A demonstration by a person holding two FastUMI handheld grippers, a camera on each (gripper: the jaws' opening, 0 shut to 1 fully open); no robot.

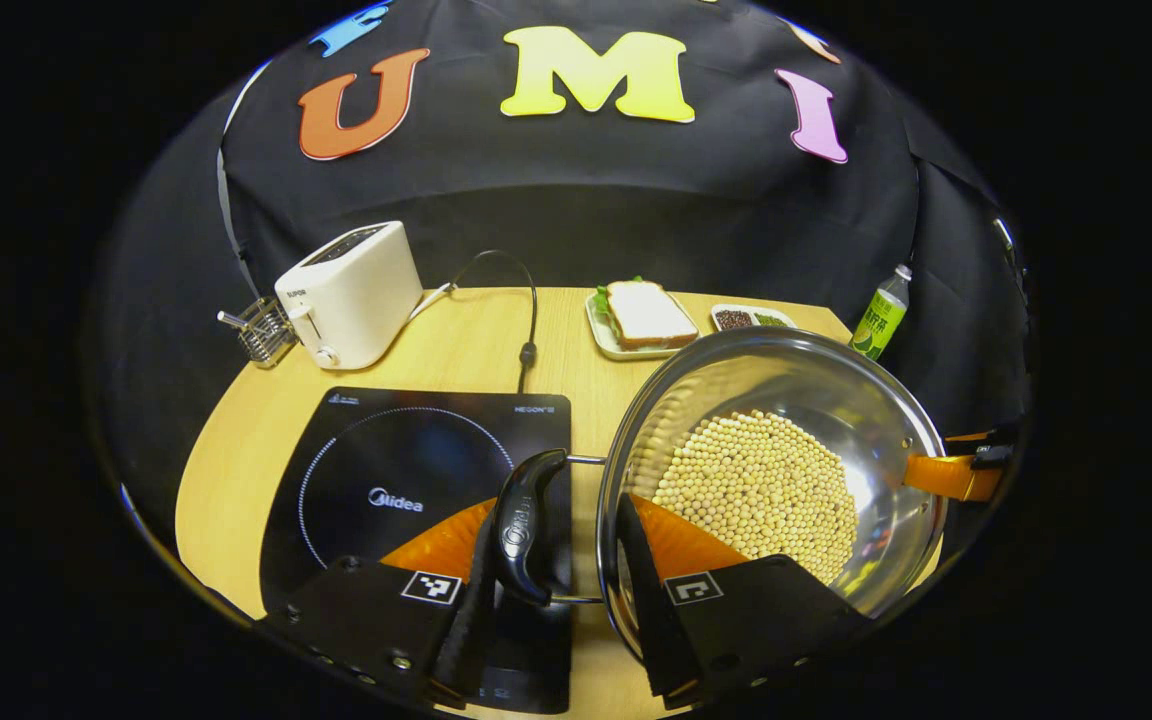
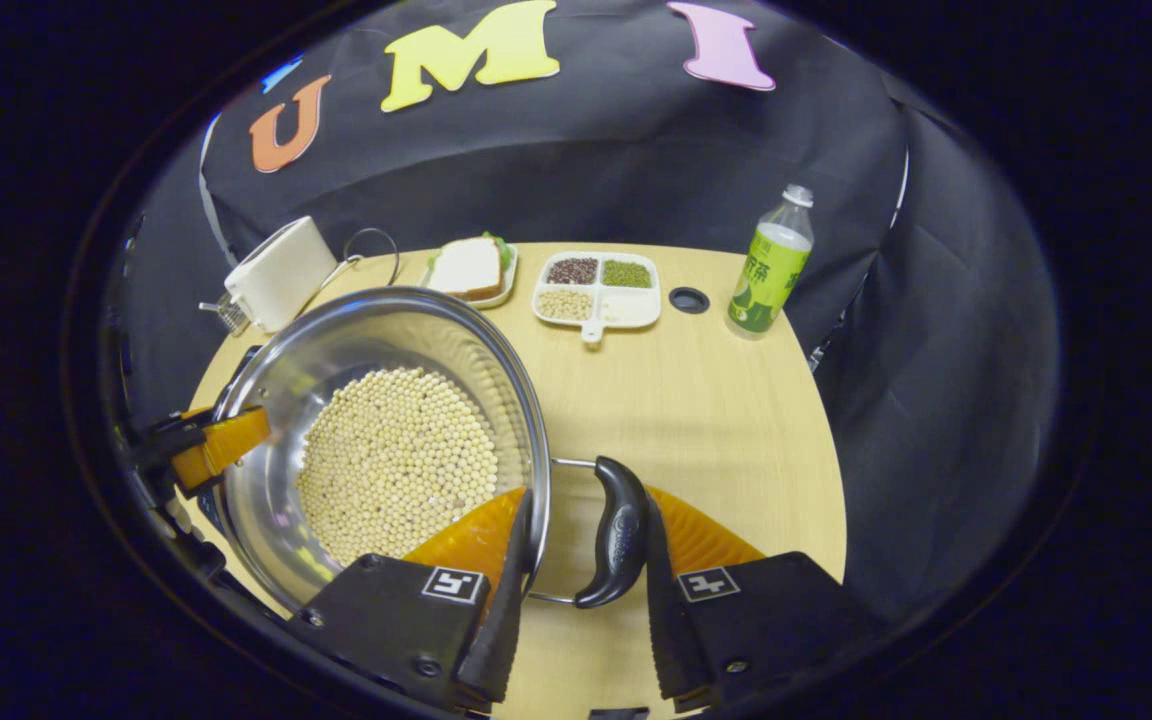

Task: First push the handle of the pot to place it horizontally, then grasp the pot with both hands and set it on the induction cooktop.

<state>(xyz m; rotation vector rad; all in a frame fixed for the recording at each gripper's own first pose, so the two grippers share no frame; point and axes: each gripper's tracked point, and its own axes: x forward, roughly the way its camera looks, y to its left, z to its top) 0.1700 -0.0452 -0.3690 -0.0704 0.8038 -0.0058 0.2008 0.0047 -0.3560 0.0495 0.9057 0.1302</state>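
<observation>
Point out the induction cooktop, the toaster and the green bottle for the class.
induction cooktop (image 1: 406, 480): left gripper view, on its dark glass top.
toaster (image 1: 354, 295): left gripper view, on its white side.
green bottle (image 2: 768, 270): right gripper view, on its label.

- Left gripper jaws straddle black pot handle; one finger left of handle, other finger inside the pot rim to its right.
- Contact on handle unclear; visible gap on right side.
- Pot steel, layer of pale beans in bottom, sits ahead-right of jaws.
- Right gripper at pot's far rim.
- Induction cooktop ahead-left, partly under left finger.
- Toaster, sandwich plate, bottle far ahead on table.
</observation>
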